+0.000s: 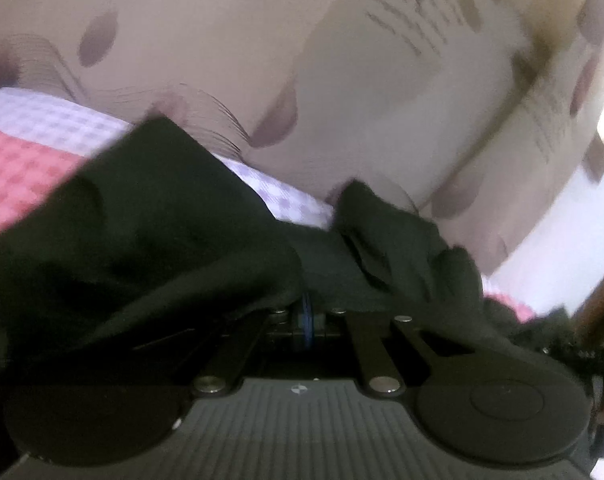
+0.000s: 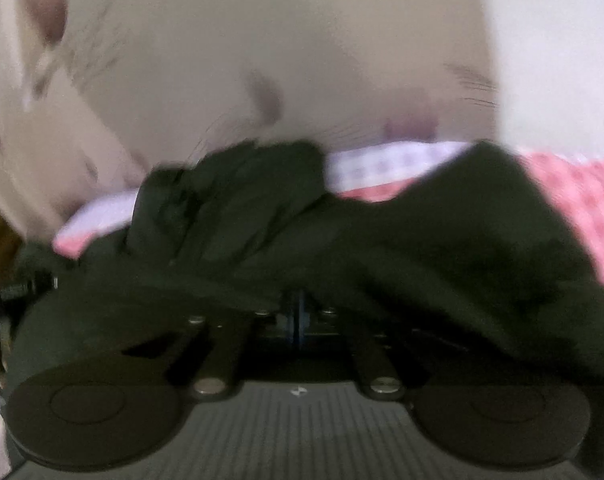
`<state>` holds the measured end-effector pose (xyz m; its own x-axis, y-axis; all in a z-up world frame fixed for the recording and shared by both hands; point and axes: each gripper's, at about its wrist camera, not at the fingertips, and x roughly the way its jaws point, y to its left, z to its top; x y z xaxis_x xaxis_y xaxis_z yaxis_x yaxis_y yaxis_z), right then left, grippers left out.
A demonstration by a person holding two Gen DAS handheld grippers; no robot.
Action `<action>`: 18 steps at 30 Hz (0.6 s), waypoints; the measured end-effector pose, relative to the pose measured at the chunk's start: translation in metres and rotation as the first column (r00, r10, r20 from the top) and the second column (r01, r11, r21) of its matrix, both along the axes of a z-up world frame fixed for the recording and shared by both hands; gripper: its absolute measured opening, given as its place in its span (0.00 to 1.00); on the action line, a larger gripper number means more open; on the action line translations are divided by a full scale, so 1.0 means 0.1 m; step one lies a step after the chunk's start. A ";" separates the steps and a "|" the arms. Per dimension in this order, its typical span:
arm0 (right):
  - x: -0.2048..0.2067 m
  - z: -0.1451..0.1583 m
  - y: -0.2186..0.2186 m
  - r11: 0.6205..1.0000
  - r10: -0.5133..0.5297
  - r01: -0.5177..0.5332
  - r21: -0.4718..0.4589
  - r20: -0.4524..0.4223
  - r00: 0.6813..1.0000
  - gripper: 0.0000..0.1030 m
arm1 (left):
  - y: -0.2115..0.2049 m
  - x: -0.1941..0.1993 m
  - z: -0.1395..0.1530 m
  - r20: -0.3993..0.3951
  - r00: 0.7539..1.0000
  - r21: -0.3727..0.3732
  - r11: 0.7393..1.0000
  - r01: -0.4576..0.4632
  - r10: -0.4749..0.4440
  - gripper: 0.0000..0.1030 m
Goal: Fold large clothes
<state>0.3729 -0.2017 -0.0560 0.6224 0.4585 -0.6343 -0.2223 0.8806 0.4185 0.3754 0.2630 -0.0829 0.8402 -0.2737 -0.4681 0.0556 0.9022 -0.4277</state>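
Left wrist view shows one dark garment [image 1: 149, 240], soft and matte, heaped in thick rounded folds over the front of the left gripper [image 1: 306, 300]. Its two fingers are pressed together on a fold of that cloth, with only a thin blue strip showing between them. Behind the garment lies one checked bed cover [image 1: 33, 148], woven in small squares, pink nearest the garment and pale lilac farther back. Beyond the cover rises one beige wall [image 1: 205, 28], smooth, printed with oval mauve petals and fine curved lines.

In the right wrist view the same single garment [image 2: 442, 240] drapes across the right gripper [image 2: 297, 300], whose fingers are likewise closed on the fabric, a blue sliver between them. A crumpled, bunched part of the garment stands up left of the gripper; a broader, smoother flap spreads right of it. Both views are blurred, so seams and finer texture cannot be made out.
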 end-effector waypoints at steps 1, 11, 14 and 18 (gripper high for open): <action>-0.03 -0.02 -0.13 0.998 -0.023 0.023 0.054 0.004 1.000 0.00 | 0.07 -0.04 0.01 0.004 1.000 -0.010 1.000 -0.025 0.025 0.11; -0.41 -0.28 -0.93 0.928 -0.255 0.271 0.257 -0.093 0.962 0.00 | 0.51 -0.27 -0.03 -0.106 0.976 -0.069 0.977 -0.200 0.192 0.11; -0.35 -0.25 -0.80 0.952 -0.247 0.258 0.163 -0.086 0.965 0.00 | 0.59 -0.27 -0.13 -0.125 0.974 -0.123 0.971 -0.203 0.187 0.11; -0.36 -0.22 -0.67 0.974 -0.224 0.225 0.036 -0.041 0.974 0.00 | 0.61 -0.26 -0.16 -0.141 0.973 -0.138 0.970 -0.202 0.183 0.11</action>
<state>0.3373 -0.2682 -0.0778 0.6891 0.3353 -0.6424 -0.0045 0.8884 0.4590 0.3493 0.3244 -0.0989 0.8205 -0.1882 -0.5398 -0.1759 0.8154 -0.5516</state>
